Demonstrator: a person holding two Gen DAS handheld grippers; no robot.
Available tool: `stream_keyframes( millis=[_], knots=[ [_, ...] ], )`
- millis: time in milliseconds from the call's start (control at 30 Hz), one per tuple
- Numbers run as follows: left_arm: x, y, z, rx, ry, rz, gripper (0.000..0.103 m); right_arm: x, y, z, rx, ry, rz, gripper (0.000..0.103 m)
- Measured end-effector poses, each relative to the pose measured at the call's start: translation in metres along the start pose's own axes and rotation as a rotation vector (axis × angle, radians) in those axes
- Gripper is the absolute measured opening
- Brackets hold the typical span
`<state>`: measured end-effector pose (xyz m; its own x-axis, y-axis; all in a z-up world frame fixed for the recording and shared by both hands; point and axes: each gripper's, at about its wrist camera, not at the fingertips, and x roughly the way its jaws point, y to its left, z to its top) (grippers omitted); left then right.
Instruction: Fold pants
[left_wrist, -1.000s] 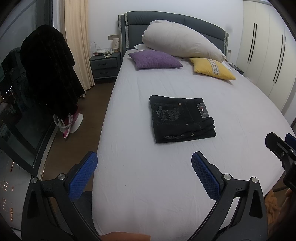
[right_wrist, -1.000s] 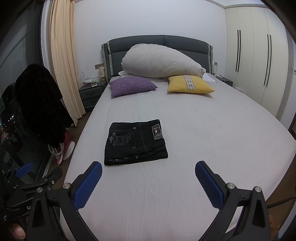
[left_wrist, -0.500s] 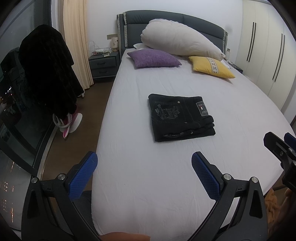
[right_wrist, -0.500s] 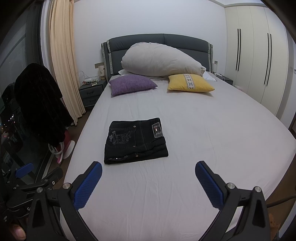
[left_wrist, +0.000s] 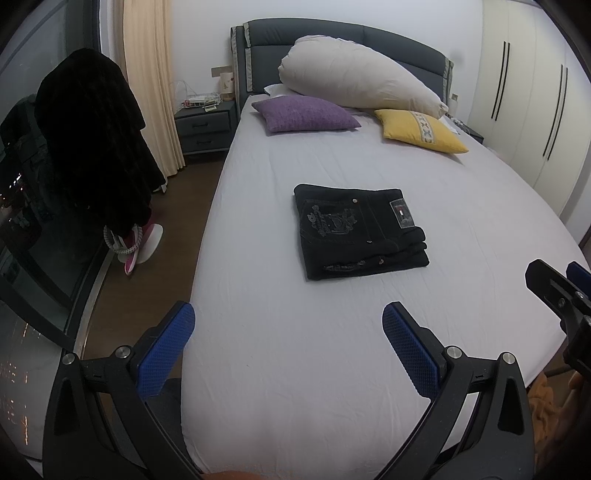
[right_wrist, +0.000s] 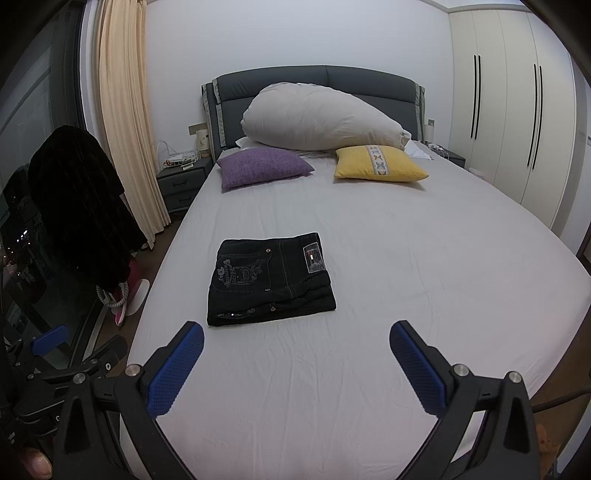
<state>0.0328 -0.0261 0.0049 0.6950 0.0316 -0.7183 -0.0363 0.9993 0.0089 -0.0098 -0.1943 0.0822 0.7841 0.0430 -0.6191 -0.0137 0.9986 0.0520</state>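
Observation:
Black pants (left_wrist: 356, 230) lie folded into a compact rectangle on the white bed sheet (left_wrist: 295, 350), with an embroidered pocket and a label on top. They also show in the right wrist view (right_wrist: 269, 278). My left gripper (left_wrist: 288, 347) is open and empty, held above the foot of the bed, well short of the pants. My right gripper (right_wrist: 295, 363) is open and empty too, also short of the pants. Part of the right gripper (left_wrist: 561, 291) shows at the right edge of the left wrist view.
A purple cushion (left_wrist: 304, 114), a yellow cushion (left_wrist: 421, 129) and a large beige pillow (left_wrist: 354, 85) lie at the headboard. A nightstand (left_wrist: 205, 127) and a dark garment on a stand (left_wrist: 92, 147) are left of the bed. A white wardrobe (right_wrist: 517, 122) is on the right.
Both grippers have stayed open and have drifted slightly back from the bed. The folded pants have not moved.

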Motion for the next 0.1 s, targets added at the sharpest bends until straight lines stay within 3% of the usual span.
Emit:
stream_keyframes(
  millis=[100],
  knots=[
    [0.0004,0.0,-0.0009,0.0,0.002,-0.003,0.103,0.0002,-0.0005,0.0019,0.001,0.0,0.0,0.103]
  ],
)
